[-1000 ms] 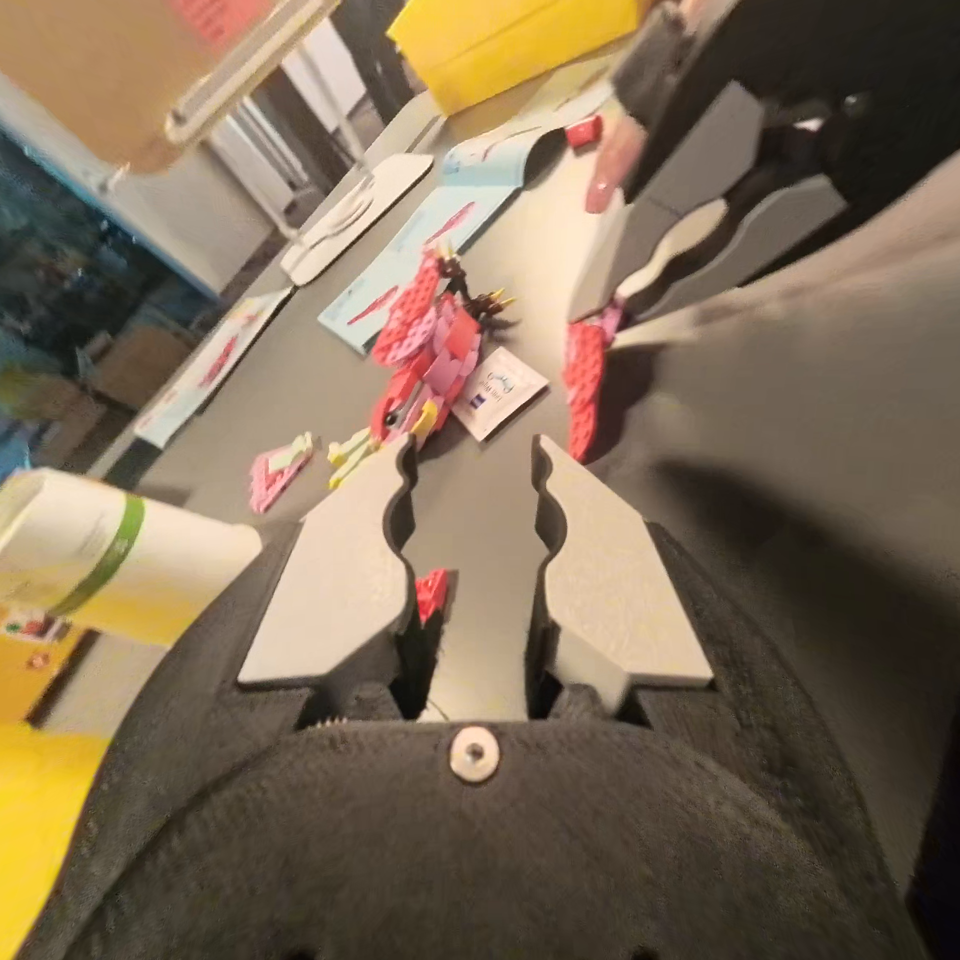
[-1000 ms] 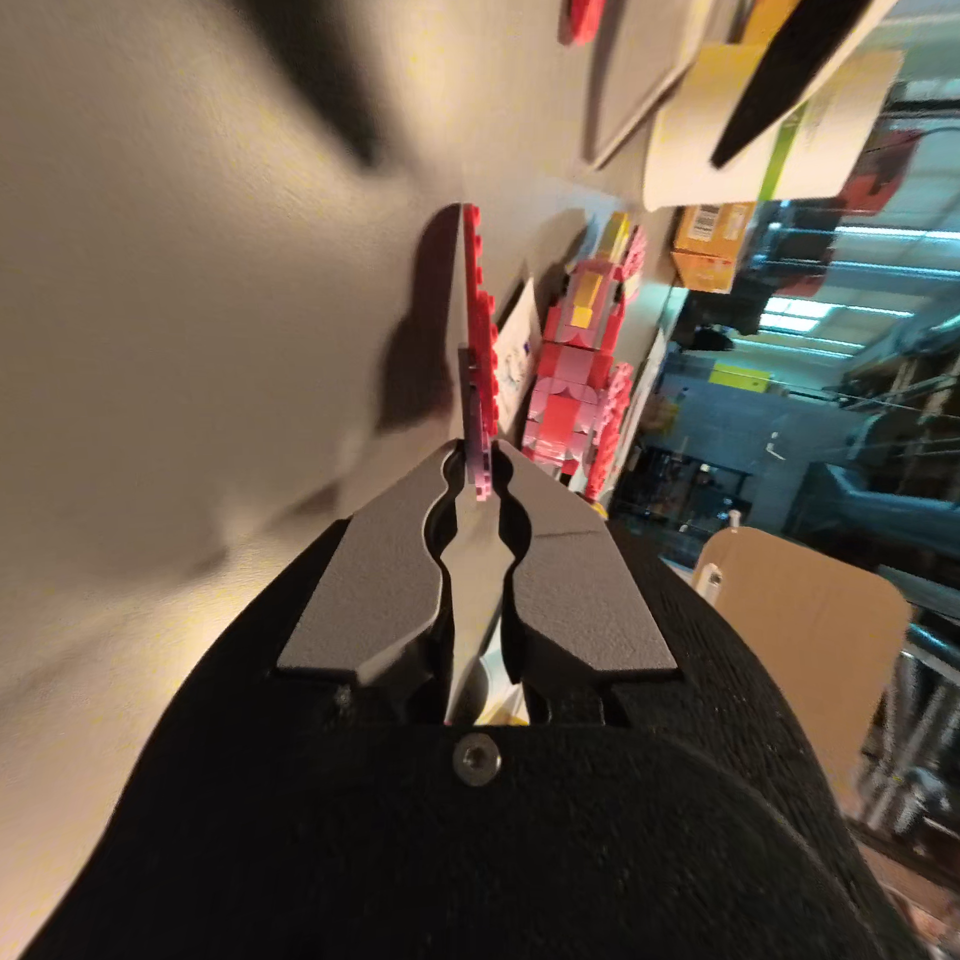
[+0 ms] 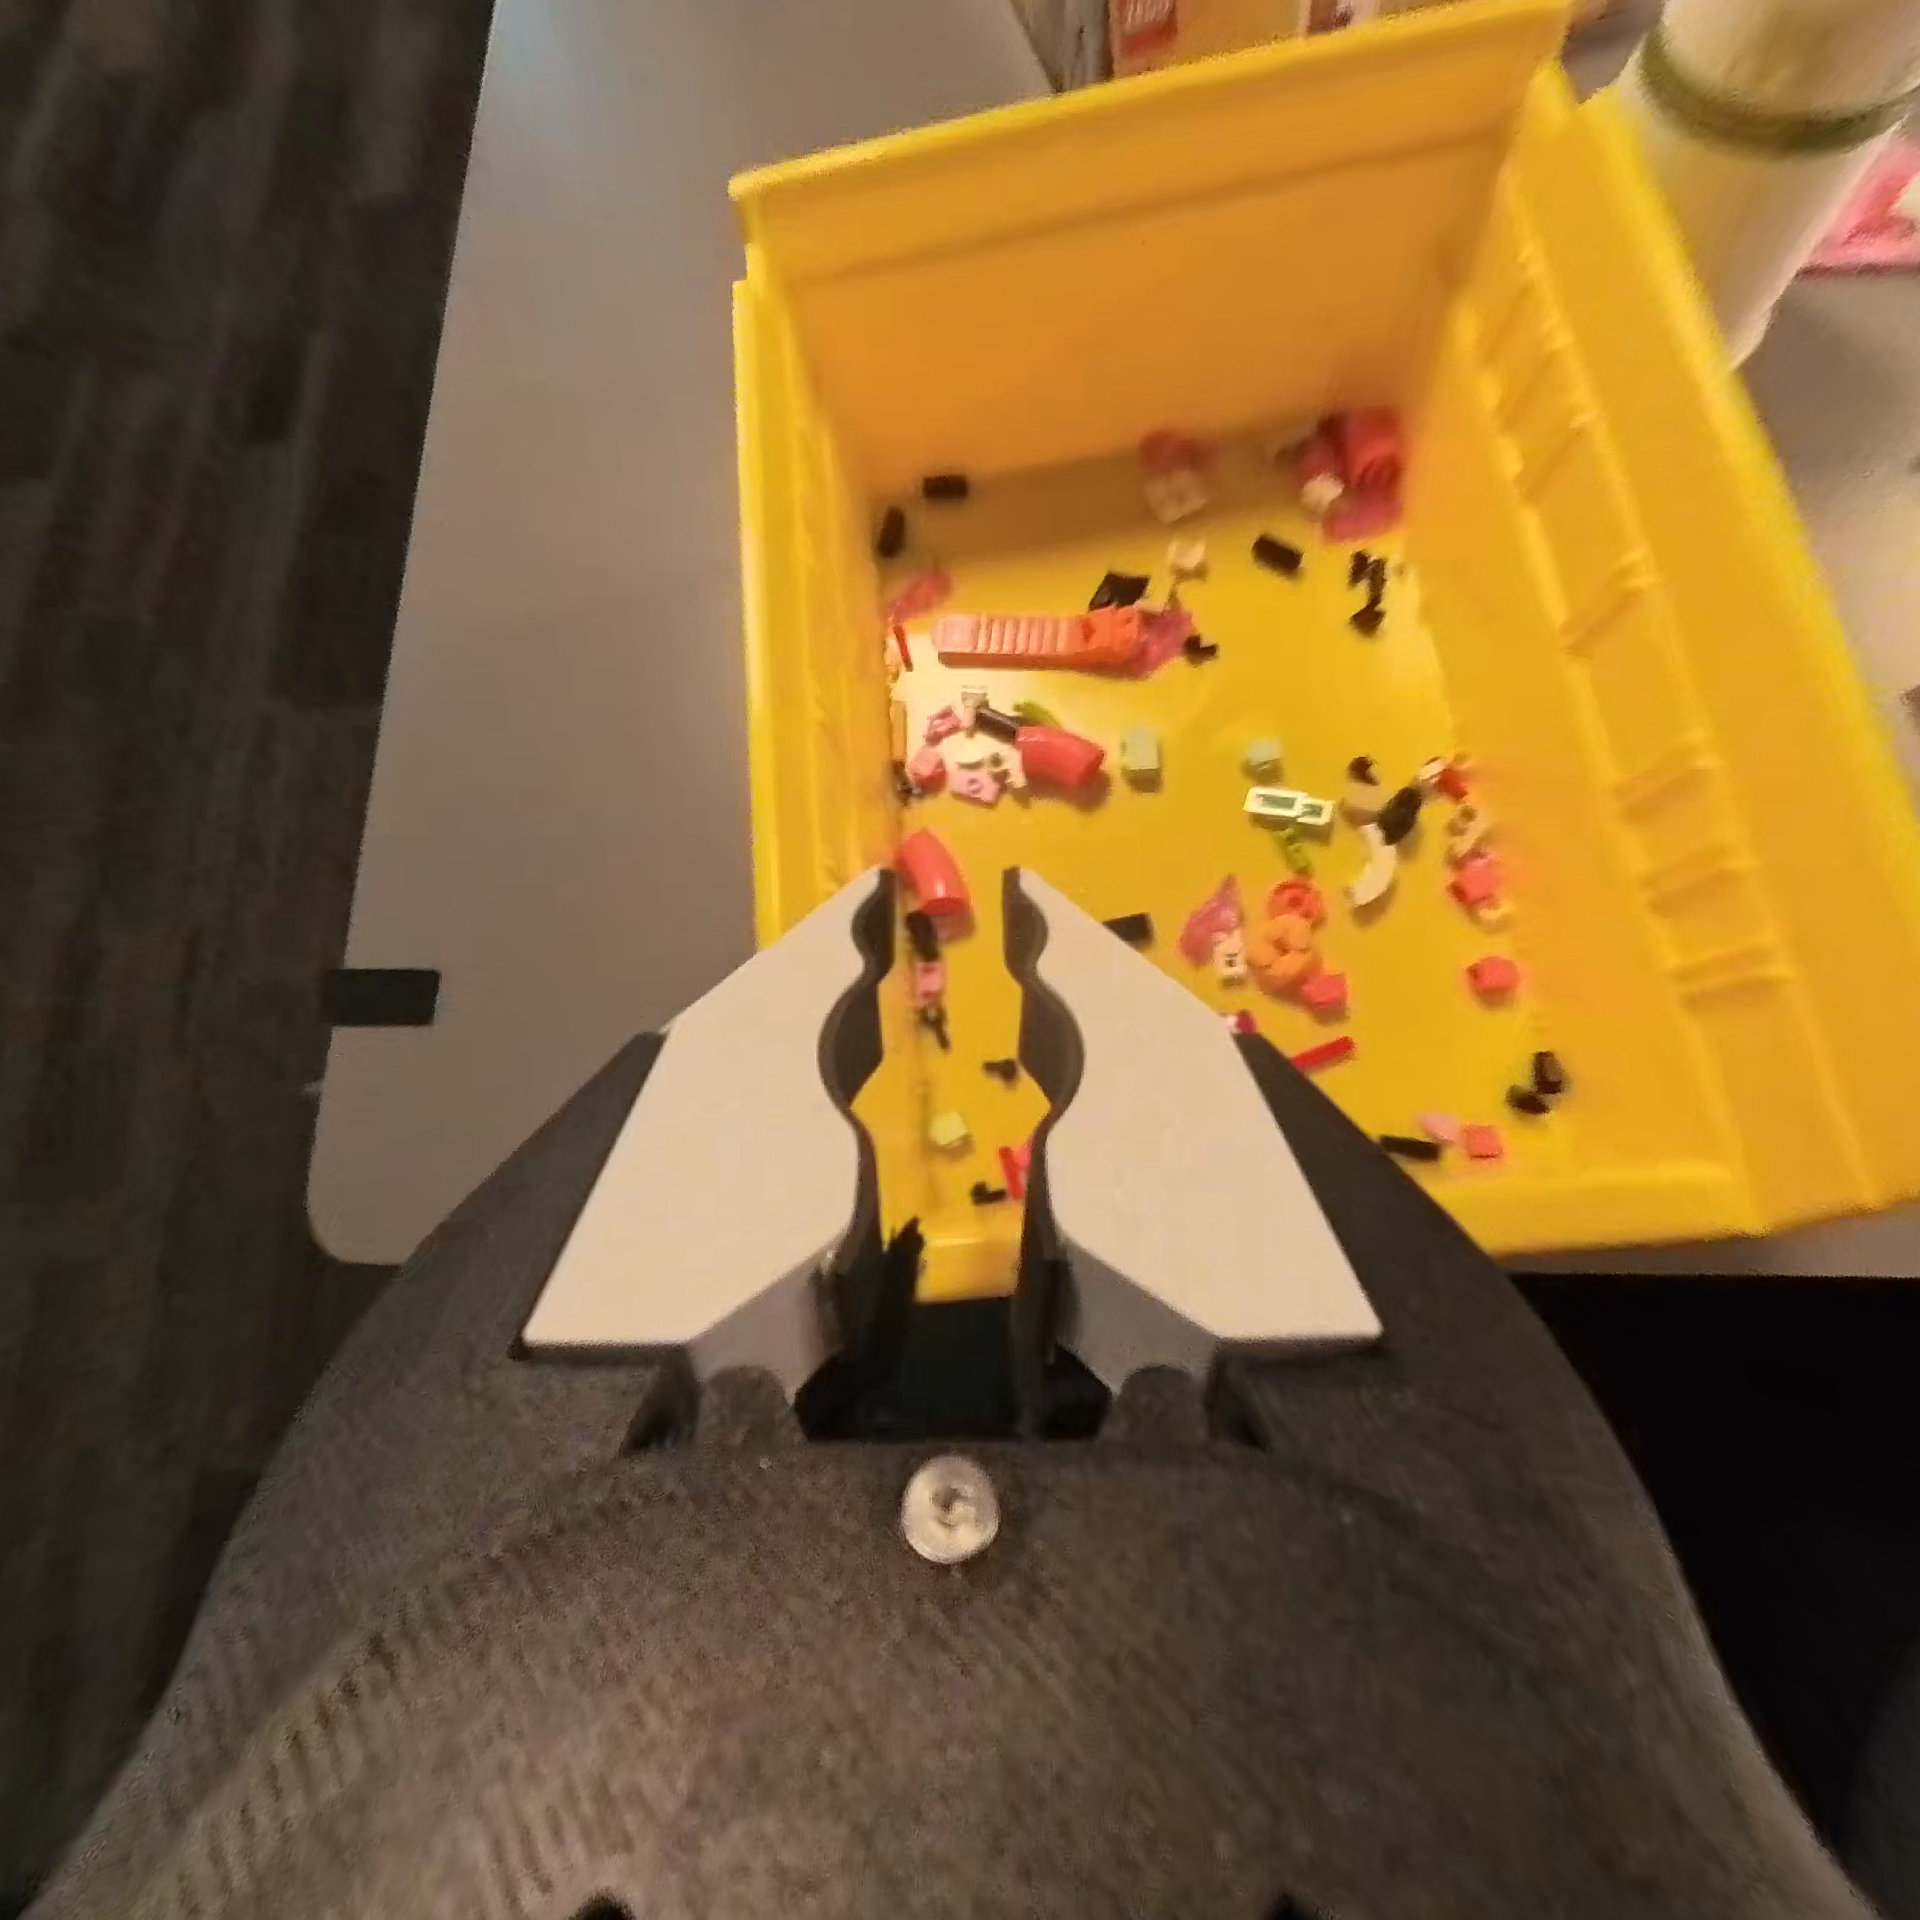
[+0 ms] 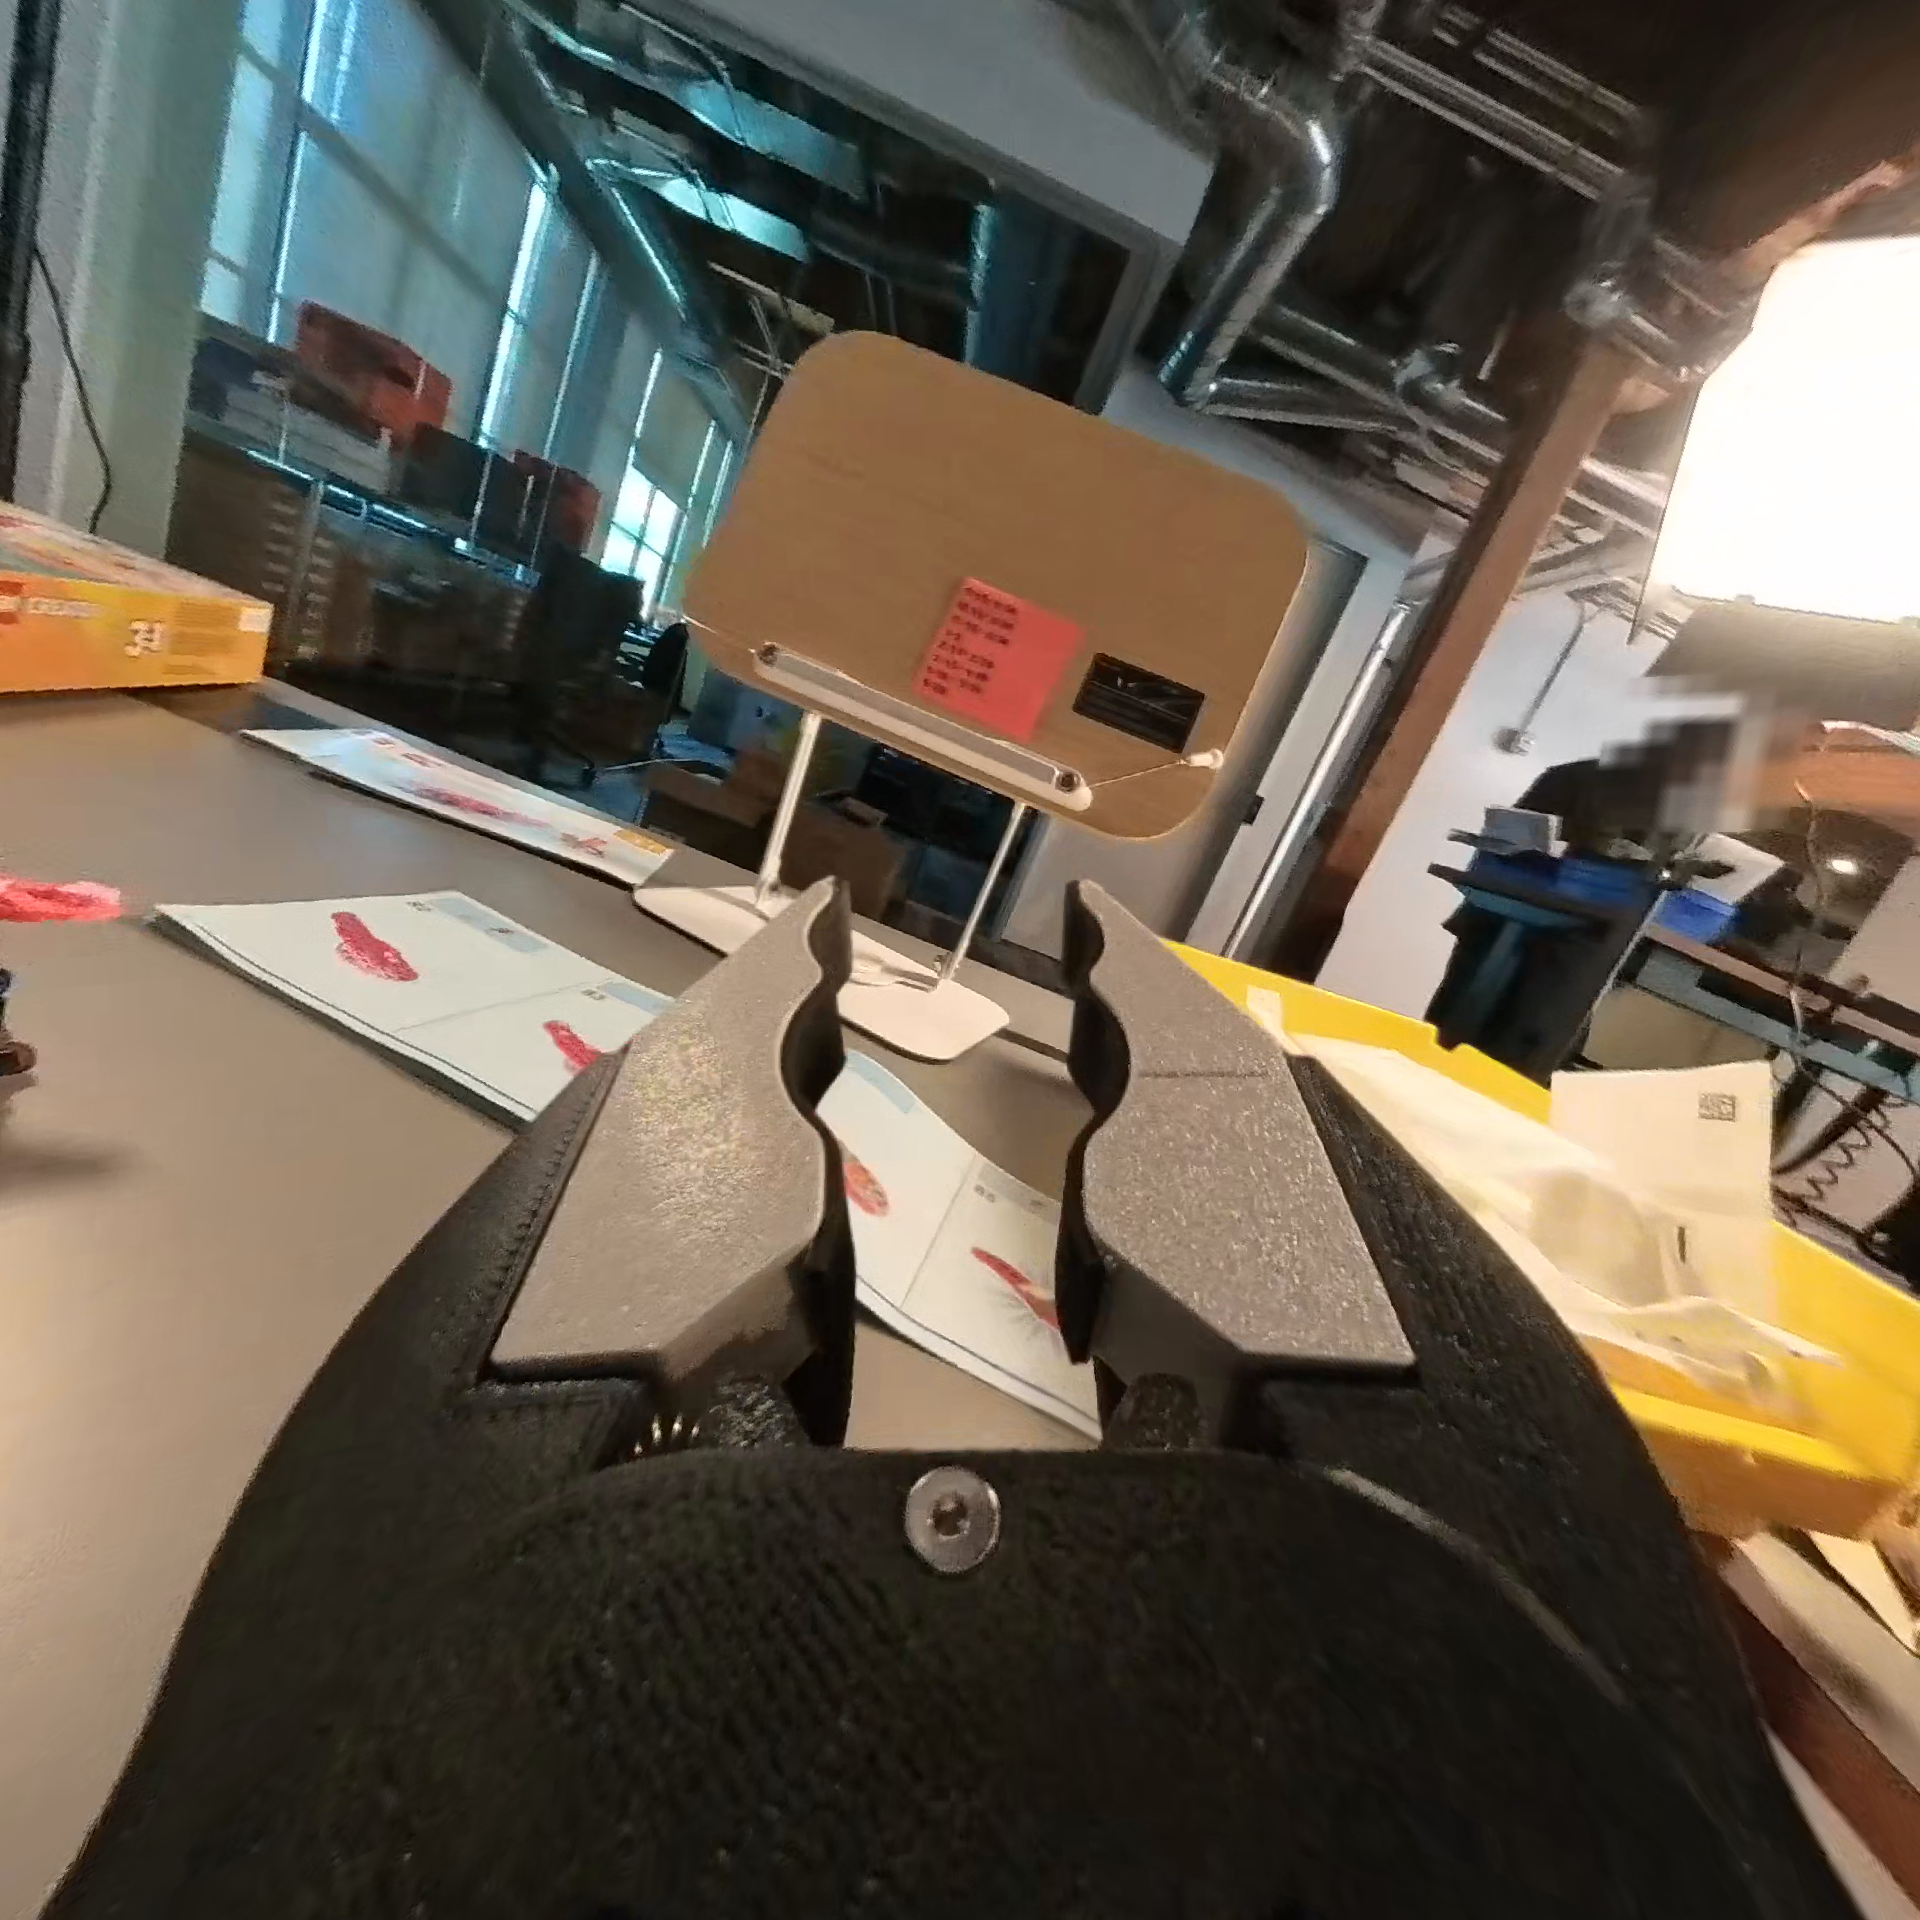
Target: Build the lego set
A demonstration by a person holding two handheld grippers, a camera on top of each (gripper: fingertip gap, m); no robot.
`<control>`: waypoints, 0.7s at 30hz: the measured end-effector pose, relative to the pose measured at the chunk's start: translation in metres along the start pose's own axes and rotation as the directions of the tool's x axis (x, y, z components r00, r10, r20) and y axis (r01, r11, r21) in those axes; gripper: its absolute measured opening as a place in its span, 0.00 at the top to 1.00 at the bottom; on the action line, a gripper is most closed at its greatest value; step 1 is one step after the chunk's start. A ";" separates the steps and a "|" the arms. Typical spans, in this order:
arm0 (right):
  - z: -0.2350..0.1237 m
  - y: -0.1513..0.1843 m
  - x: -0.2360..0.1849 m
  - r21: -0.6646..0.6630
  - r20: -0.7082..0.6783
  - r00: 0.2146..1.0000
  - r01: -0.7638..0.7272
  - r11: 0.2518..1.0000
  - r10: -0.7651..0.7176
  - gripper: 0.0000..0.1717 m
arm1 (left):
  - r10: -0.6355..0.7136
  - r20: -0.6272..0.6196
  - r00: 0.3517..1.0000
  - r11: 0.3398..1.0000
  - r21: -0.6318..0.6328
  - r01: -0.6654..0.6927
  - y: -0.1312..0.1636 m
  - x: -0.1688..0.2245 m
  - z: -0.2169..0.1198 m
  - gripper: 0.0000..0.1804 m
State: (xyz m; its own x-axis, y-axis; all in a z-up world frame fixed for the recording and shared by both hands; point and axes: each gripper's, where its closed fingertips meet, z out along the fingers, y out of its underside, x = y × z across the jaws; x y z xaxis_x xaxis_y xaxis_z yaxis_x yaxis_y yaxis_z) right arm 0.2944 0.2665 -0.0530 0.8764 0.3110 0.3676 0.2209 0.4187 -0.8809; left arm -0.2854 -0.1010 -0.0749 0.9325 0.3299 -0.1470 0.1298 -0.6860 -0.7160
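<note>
We see our left hand-held gripper (image 3: 943,883) narrowly parted, holding nothing, over a yellow bin (image 3: 1091,312) of loose toy bricks (image 3: 1039,644), right hand-held gripper (image 4: 951,904) wider apart, bare, above an instruction booklet (image 4: 416,987) on the bench (image 4: 208,1195)

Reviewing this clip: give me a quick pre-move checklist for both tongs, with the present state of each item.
1. Left tongs carry nothing: ok, a gap shows between the pale grey fingers.
2. Left tongs over the open yellow plastic bin: ok, poised above its left wall.
3. Loose small red, pink and black toy bricks lie inside the bin: ok.
4. Nearest piece, a curved red brick, touched by the tongs: cannot tell.
5. Right tongs carry nothing: ok, dark grey fingers apart.
6. Right tongs clear of the pale blue instruction booklet: ok, raised above the table.
</note>
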 end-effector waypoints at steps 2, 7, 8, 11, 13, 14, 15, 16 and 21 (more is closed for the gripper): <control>0.002 0.006 0.003 -0.023 -0.012 1.000 -0.019 1.000 0.018 0.78 | 0.038 0.009 0.999 0.998 -0.052 -0.038 0.002 -0.006 0.008 0.89; 0.003 0.014 0.012 -0.058 -0.051 0.998 -0.051 0.997 0.048 0.79 | 0.110 -0.041 0.993 0.981 -0.157 -0.115 0.006 -0.006 0.021 0.89; 0.004 0.015 0.013 -0.064 -0.059 0.997 -0.057 0.996 0.053 0.80 | 0.118 -0.059 0.991 0.976 -0.177 -0.126 0.008 -0.005 0.024 0.89; 0.005 0.018 0.015 -0.080 -0.071 0.995 -0.069 0.994 0.064 0.80 | 0.155 -0.107 0.982 0.965 -0.197 -0.174 0.010 0.000 0.029 0.93; 0.005 0.020 0.015 -0.091 -0.071 0.996 -0.067 0.994 0.061 0.80 | 0.178 -0.147 0.973 0.954 -0.217 -0.207 0.014 0.005 0.033 0.95; 0.006 0.021 0.015 -0.098 -0.072 0.996 -0.064 0.993 0.057 0.81 | 0.189 -0.167 0.968 0.946 -0.234 -0.225 0.017 0.007 0.035 0.95; 0.007 0.023 0.014 -0.106 -0.073 0.996 -0.060 0.993 0.052 0.81 | 0.198 -0.184 0.963 0.938 -0.250 -0.240 0.019 0.008 0.037 0.96; 0.007 0.024 0.014 -0.114 -0.073 0.996 -0.056 0.992 0.048 0.81 | 0.206 -0.197 0.958 0.930 -0.266 -0.255 0.022 0.010 0.039 0.96; 0.010 0.030 0.011 -0.149 -0.064 0.997 -0.047 0.988 0.038 0.81 | 0.245 -0.261 0.934 0.874 -0.357 -0.329 0.036 0.017 0.049 0.99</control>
State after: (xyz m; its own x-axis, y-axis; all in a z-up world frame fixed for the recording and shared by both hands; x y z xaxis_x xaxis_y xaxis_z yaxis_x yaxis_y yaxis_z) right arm 0.3065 0.2912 -0.0724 0.9097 0.2713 0.3145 0.2408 0.2723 -0.9316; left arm -0.2817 -0.0883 -0.1371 0.9904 -0.0293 -0.1348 -0.0732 -0.9398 -0.3338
